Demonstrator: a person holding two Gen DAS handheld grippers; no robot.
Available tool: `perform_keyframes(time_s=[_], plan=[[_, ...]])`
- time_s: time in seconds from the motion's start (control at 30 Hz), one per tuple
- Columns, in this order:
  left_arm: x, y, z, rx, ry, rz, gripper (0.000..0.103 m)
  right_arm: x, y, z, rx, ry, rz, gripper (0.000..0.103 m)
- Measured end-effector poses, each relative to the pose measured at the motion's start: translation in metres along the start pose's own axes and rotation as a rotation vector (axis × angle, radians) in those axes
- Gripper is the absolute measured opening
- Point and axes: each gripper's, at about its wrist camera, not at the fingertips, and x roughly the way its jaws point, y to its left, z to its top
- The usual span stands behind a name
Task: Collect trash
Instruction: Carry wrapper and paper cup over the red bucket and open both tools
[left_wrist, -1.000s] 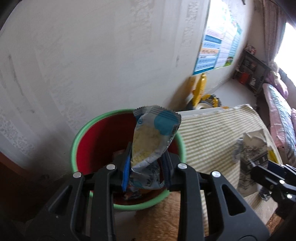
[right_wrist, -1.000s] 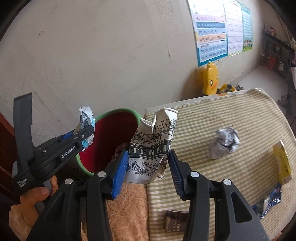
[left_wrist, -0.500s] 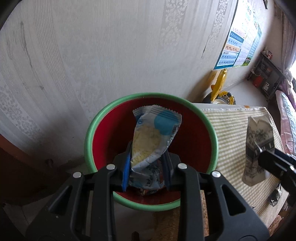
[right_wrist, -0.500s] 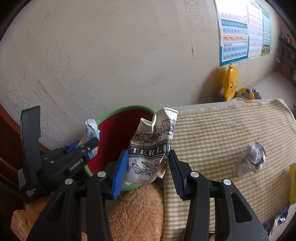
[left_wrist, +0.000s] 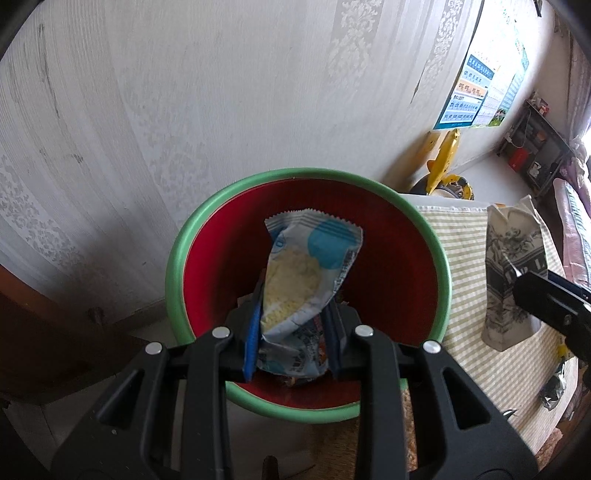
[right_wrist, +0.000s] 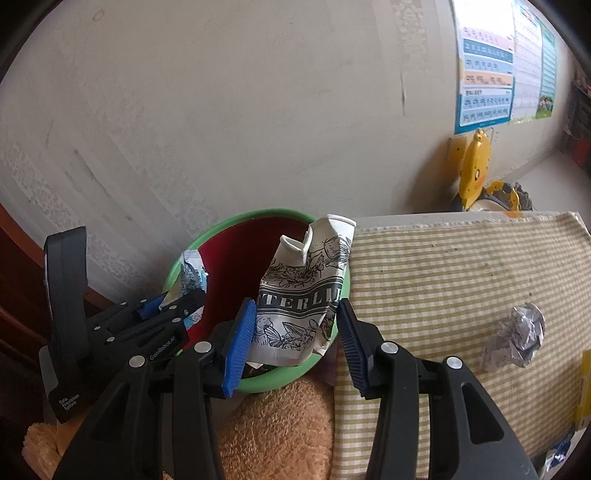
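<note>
My left gripper (left_wrist: 291, 343) is shut on a blue and yellow snack wrapper (left_wrist: 303, 280) and holds it over the mouth of the red bin with a green rim (left_wrist: 177, 258). My right gripper (right_wrist: 295, 339) is shut on a crushed white paper cup with black print (right_wrist: 303, 302), held over the bin's right rim (right_wrist: 258, 214) by the table edge. The cup also shows in the left wrist view (left_wrist: 513, 266). The left gripper (right_wrist: 166, 310) and wrapper (right_wrist: 192, 273) show in the right wrist view.
A table with a green striped cloth (right_wrist: 461, 280) stands right of the bin. On it lie a crumpled foil ball (right_wrist: 517, 336) and a yellow pack (right_wrist: 585, 387) at the right edge. A wall is close behind the bin. A brown plush surface (right_wrist: 280, 424) lies below.
Both grippers have moved towards the bin. The wrapper now hangs over the bin's middle, and the cup has come over its right rim.
</note>
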Motion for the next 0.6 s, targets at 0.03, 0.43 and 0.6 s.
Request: perform_keyframes(time_s=[0.03,0.43,0.6], plan=[[0.001,0.001,0.0,-0.003,0.004,0.0,0.028,0.002,0.002,0.001,-0.012,0.0,0.001,0.044],[0.009,0.006,0.0,-0.039,0.02,0.001,0.066,0.014,0.012,0.009,-0.061,-0.03,0.02,0.062],[0.008,0.001,-0.001,-0.027,0.02,0.009,0.068,0.006,0.003,0.004,-0.029,-0.033,0.012,0.062]])
